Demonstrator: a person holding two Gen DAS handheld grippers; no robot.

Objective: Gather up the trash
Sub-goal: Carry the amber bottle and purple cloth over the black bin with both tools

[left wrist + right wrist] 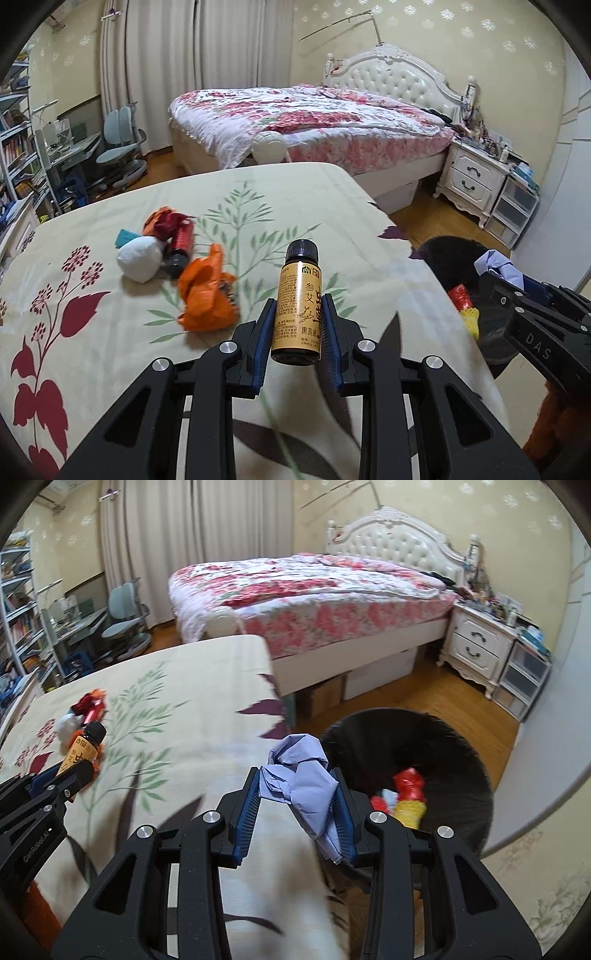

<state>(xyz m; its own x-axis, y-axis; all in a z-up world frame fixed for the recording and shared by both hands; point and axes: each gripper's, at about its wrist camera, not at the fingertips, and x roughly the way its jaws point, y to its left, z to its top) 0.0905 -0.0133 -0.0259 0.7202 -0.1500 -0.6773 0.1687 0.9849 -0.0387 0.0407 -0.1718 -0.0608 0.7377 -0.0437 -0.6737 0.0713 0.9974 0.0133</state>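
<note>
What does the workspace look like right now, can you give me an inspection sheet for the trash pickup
Surface: table under a floral cloth.
Job's things: amber bottle; crumpled blue paper; orange wrapper, white wad and red bottle left on the cloth; black bin holding red and yellow trash.
Clutter: nothing seen.
Grippers: left gripper grips the bottle; right gripper grips the paper.
Cables: nothing seen.
Surroundings: bed, nightstand, desk chair.

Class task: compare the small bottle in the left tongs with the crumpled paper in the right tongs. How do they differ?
The bottle is rigid and cylindrical; the paper is soft and crumpled. The bottle is amber-labelled with a black cap; the paper is plain pale lilac. Shared: each is clamped between its tongs, left tongs and right tongs.
</note>
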